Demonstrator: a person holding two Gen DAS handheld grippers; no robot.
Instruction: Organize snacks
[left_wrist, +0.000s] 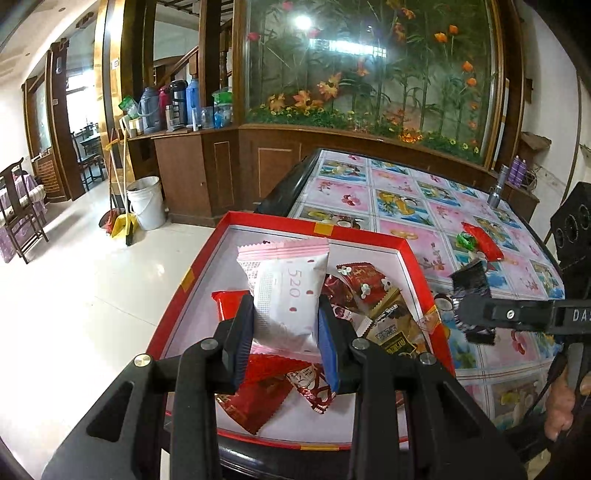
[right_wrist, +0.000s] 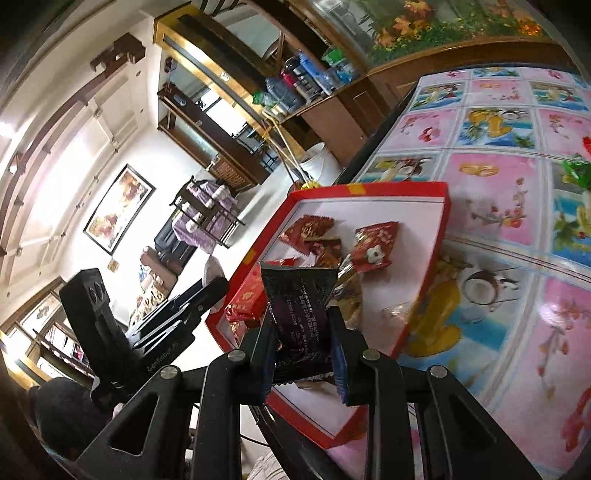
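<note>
At the lower centre of each view, the left gripper (left_wrist: 285, 332) clamps a white packet (left_wrist: 286, 295) and the right gripper (right_wrist: 303, 354) a black packet (right_wrist: 300, 317), both probably light, crinkly and slippery, so holding across the puffy middle seems safest.

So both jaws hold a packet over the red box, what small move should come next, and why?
Probably lower the left gripper a little and release: its white packet already hangs over the red box, where other snacks lie. The right gripper, holding the black packet, can follow.

Left tongs (left_wrist: 284, 332) and right tongs (right_wrist: 304, 354) both clamped, angled downward, side by side.
</note>
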